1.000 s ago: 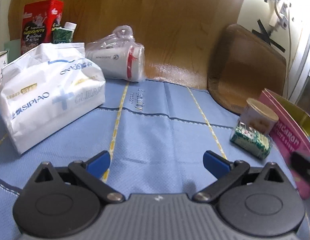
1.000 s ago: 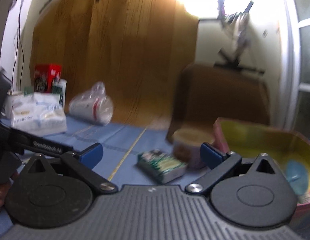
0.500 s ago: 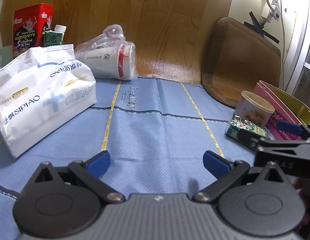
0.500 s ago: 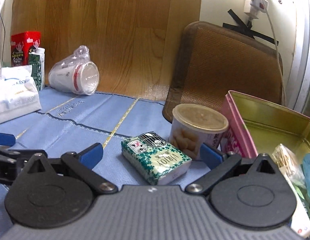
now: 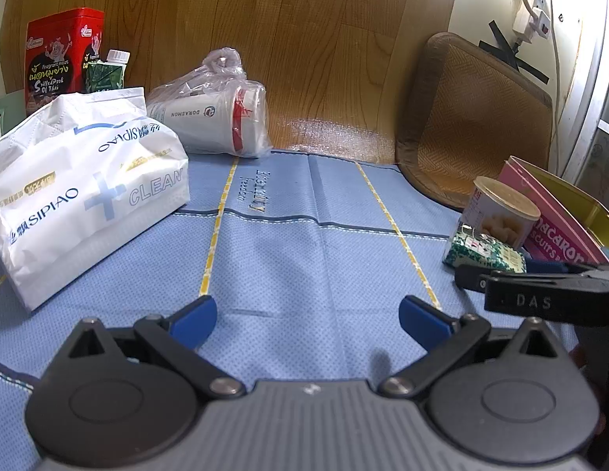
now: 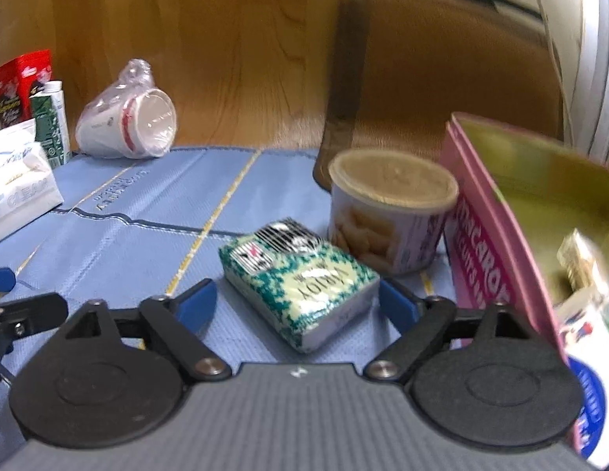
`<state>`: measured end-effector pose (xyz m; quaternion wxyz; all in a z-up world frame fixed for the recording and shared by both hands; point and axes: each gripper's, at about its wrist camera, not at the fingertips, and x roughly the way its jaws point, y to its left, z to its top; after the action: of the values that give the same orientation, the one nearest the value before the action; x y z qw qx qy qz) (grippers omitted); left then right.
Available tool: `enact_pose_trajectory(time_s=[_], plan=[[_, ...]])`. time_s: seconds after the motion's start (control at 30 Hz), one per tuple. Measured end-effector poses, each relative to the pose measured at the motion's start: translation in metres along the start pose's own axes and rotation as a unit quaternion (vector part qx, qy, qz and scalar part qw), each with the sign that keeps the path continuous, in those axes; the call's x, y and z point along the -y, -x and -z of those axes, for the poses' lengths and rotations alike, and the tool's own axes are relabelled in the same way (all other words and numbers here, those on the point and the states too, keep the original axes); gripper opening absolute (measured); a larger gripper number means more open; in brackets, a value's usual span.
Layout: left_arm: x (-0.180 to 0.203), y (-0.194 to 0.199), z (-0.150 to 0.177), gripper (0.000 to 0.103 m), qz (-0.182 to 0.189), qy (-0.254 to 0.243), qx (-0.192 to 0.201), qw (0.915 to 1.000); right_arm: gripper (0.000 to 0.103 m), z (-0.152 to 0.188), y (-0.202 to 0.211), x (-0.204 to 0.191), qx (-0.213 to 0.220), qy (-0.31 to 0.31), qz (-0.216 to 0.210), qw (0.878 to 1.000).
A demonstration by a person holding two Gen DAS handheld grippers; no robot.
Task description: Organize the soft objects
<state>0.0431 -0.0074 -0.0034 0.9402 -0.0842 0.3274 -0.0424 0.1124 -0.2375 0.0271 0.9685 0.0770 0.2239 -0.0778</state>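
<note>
Wood-grain panelling backed a blue quilted mat [image 5: 289, 243] with yellow stripes. My right gripper [image 6: 296, 306] was spread, its blue pads flanking the small green-and-white patterned tissue pack [image 6: 300, 282] near the mat's right edge; contact could not be confirmed. Just behind the pack stood a round snack tub with a tan lid [image 6: 391, 204], touching or nearly so, and beside that a pink macaron tin [image 6: 496, 235], open. My left gripper [image 5: 306, 320] hung spread over bare mat. Large white SIPIAO tissue bag [image 5: 84, 192] lay at the left edge, bagged paper cups [image 5: 214, 117] at the far edge.
</note>
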Motion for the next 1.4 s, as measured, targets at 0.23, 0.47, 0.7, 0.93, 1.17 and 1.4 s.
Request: enact_pose_trajectory(time_s=[0.23, 0.47, 0.7, 0.93, 1.17, 1.4], plan=[[0.0, 0.0, 0.0, 0.103, 0.0, -0.001, 0.0, 1.0, 0.075, 0.001, 0.002, -0.003, 0.001, 0.007, -0.01, 1.0], [0.0, 0.0, 0.0, 0.103, -0.001, -0.002, -0.001, 1.0, 0.069, 0.002, 0.005, -0.007, 0.007, 0.028, -0.025, 0.999], [-0.001, 0.0, 0.0, 0.103, -0.002, -0.002, -0.001, 1.0, 0.069, 0.004, 0.008, -0.016, 0.015, 0.068, -0.05, 0.996], [-0.001, -0.001, -0.001, 0.103, -0.006, -0.003, -0.001, 1.0, 0.071, 0.002, 0.007, -0.017, 0.013, 0.075, -0.059, 0.995], [-0.002, -0.001, -0.001, 0.103, -0.007, -0.004, -0.002, 1.0, 0.073, 0.002, 0.008, -0.019, 0.01, 0.065, -0.058, 0.996], [-0.001, -0.001, -0.001, 0.103, -0.009, -0.005, -0.002, 0.9999, 0.074, 0.003, 0.008, -0.016, 0.011, 0.063, -0.06, 0.996]])
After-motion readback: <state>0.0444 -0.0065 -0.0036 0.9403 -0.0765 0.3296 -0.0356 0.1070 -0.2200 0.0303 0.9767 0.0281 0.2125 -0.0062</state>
